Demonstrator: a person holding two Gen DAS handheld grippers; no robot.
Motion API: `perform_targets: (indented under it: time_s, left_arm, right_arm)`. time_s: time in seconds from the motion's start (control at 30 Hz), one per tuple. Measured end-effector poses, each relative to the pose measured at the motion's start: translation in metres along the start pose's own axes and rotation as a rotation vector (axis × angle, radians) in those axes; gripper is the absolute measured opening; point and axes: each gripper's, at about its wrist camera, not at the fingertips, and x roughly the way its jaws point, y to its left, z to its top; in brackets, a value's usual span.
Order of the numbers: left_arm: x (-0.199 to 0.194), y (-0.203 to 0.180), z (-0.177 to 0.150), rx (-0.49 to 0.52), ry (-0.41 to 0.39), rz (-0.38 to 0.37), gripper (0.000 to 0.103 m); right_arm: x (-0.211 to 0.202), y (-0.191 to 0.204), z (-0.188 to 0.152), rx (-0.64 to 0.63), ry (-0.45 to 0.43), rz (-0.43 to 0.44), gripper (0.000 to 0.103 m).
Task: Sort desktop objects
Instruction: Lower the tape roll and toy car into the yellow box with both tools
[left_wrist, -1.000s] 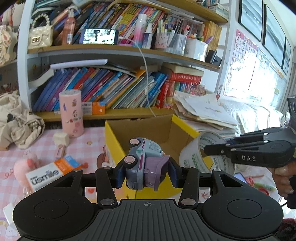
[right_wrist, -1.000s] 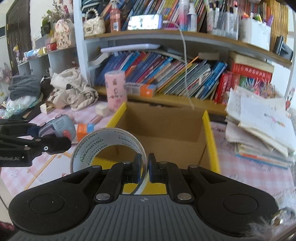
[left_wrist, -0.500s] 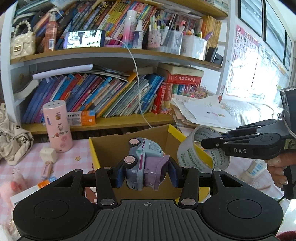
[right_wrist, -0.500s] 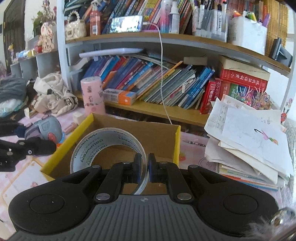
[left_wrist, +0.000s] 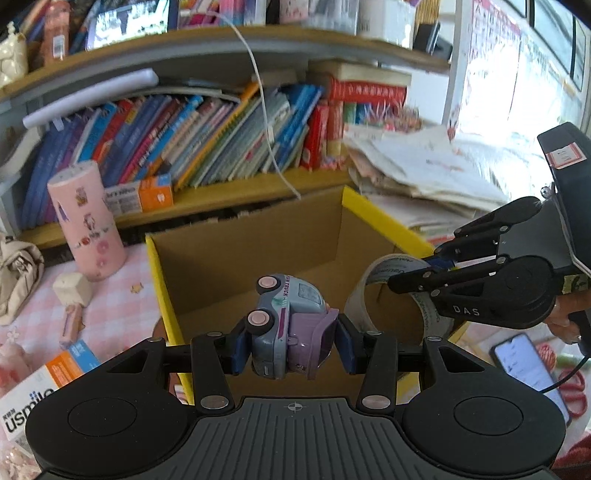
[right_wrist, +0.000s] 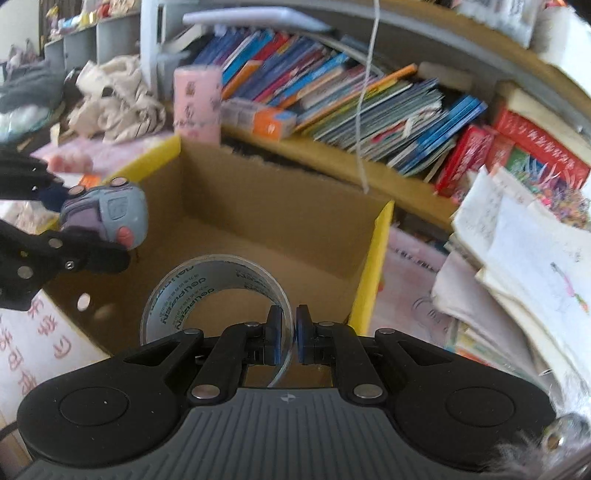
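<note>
My left gripper is shut on a grey and purple toy truck, held over the open cardboard box with yellow rims. In the right wrist view the same toy truck hangs at the left above the box. My right gripper is shut on the wall of a clear tape roll, also held over the box. From the left wrist view, the right gripper and its tape roll sit at the right, above the box's right side.
A pink cylinder stands left of the box on the pink checked cloth, with a toothpaste carton nearer. Stacked papers lie right of the box. A bookshelf runs behind. A phone lies at the right.
Both grippers have moved forward and down over the box, which now fills more of each view. The truck and the tape roll stay gripped.
</note>
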Motion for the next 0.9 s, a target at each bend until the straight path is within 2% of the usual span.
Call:
perform_targets:
  time_s: [0.23,0.43,0.6,0.73,0.9]
  left_arm:
    - [0.006,0.003,-0.019,-0.023,0.083,-0.008,0.045]
    - [-0.013,-0.002,-0.035,-0.037,0.099,-0.026,0.045]
    - [-0.029,-0.006,-0.046,-0.06,0.122,-0.035,0.045]
    - [-0.04,-0.014,-0.053,-0.082,0.132,-0.076,0.045]
    - [-0.041,-0.021,-0.052,-0.055,0.133,-0.103,0.045]
  right_arm:
    - [-0.001,0.01,-0.009,0.006,0.022,0.042,0.008]
    - [-0.011,0.027,-0.019,0.024,0.042,0.128,0.008]
    - [-0.021,0.04,-0.031,0.023,0.071,0.166,0.008]
    - [-0.029,0.042,-0.035,-0.003,0.081,0.168,0.008]
    - [-0.027,0.037,-0.031,-0.039,0.082,0.11,0.008]
